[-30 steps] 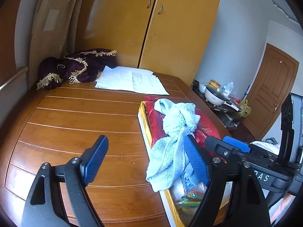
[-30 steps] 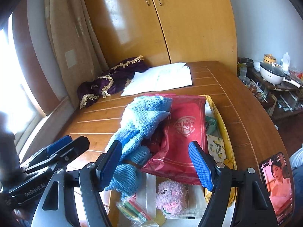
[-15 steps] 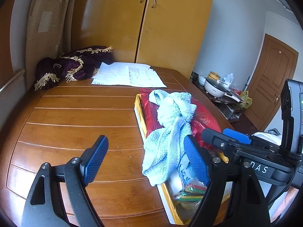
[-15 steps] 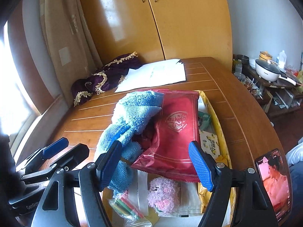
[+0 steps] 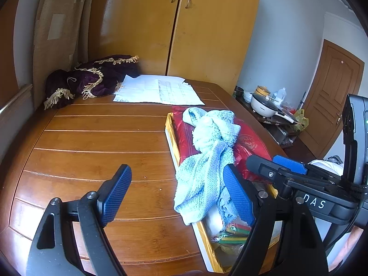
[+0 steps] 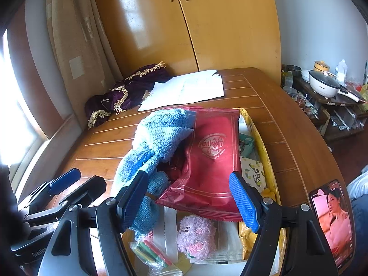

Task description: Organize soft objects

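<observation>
A light blue towel point(image 5: 208, 158) point(image 6: 154, 145) lies crumpled over a red foil bag point(image 6: 211, 158) point(image 5: 250, 145) in a yellow-rimmed tray point(image 5: 171, 135) point(image 6: 264, 156), one end hanging over the tray's left edge onto the wooden table. A pink plush toy point(image 6: 195, 237) sits in the tray's near end, below the bag. My left gripper point(image 5: 178, 195) is open above the table, its right finger close to the towel's hanging end. My right gripper point(image 6: 188, 200) is open above the tray's near end, holding nothing.
A dark purple fringed cloth point(image 5: 92, 78) and white papers point(image 5: 158, 89) lie at the table's far side before a yellow wardrobe point(image 5: 174, 25). The tray also holds coloured sticks in a clear bag point(image 6: 151, 255) and a tissue pack point(image 6: 253, 174). A phone point(image 6: 331, 220) is mounted at right.
Both grippers have pulled back and risen slightly, so the tray and towel sit a little farther off. Both stayed open; the towel, bag and plush have not moved.
</observation>
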`<state>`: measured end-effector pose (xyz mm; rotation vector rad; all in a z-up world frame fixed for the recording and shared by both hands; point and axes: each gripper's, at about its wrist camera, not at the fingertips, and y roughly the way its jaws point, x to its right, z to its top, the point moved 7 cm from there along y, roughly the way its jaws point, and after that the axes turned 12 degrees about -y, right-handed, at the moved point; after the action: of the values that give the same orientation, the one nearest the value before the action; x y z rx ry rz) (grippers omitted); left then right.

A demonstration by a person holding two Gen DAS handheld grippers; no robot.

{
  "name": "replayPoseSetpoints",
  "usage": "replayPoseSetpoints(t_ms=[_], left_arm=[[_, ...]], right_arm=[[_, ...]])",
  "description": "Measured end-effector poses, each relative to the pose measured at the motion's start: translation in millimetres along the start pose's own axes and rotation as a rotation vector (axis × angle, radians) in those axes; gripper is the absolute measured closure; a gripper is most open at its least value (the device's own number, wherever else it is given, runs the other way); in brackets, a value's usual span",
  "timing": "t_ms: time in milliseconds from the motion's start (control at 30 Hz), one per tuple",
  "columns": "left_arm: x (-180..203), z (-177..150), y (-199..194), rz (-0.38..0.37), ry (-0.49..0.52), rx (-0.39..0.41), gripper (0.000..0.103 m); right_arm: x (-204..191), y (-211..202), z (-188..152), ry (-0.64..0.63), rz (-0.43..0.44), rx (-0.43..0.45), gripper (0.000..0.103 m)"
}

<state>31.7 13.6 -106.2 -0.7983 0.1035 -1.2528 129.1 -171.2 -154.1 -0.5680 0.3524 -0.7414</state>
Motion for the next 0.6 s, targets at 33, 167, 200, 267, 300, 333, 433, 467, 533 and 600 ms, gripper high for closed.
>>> replayPoseSetpoints(t_ms=[33,167,200,267,300,333,433,467,533,600], left_arm=[[0.3,0.1,-0.2,0.001,0.003,0.002,0.021],[0.2,0.3,-0.1,0.006,0.007,0.002,0.021],[-0.2,0.1,0.0,0.009,0.006,0.002,0.021],[-1.4,0.0,0.4,0.019,0.003,0.001,0.021],[-2.7,0.4,1.0,0.023,0.002,0.000,0.021],[-3.7,0.2,1.5,0.025,0.001,-0.001,0.021],[-7.0,-0.2,4.3,0.036,-0.003,-0.008,0.021],[-7.5,-0.7,5.2,0.038,-0.004,-0.011,0.021],[-8.2,-0.8,6.3,0.040,-0.003,-0.015,0.021],[-8.1,-0.9,6.8,0.044,0.003,-0.016,0.021]], right_arm=[[-0.1,0.0,-0.2,-0.001,-0.003,-0.002,0.028],[1.4,-0.4,-1.4,-0.007,-0.025,-0.017,0.028],[2.0,-0.5,-1.9,-0.007,-0.030,-0.021,0.028],[4.6,-1.0,-3.1,-0.002,-0.039,-0.027,0.028],[5.7,-1.5,-3.4,0.001,-0.040,-0.027,0.028],[6.8,-2.0,-4.0,0.002,-0.040,-0.027,0.028],[8.2,-3.1,-5.6,0.000,-0.039,-0.028,0.028],[7.6,-3.1,-5.7,-0.003,-0.037,-0.027,0.028],[6.3,-3.0,-6.1,-0.008,-0.034,-0.028,0.028],[4.3,-2.3,-6.9,-0.014,-0.032,-0.032,0.028]])
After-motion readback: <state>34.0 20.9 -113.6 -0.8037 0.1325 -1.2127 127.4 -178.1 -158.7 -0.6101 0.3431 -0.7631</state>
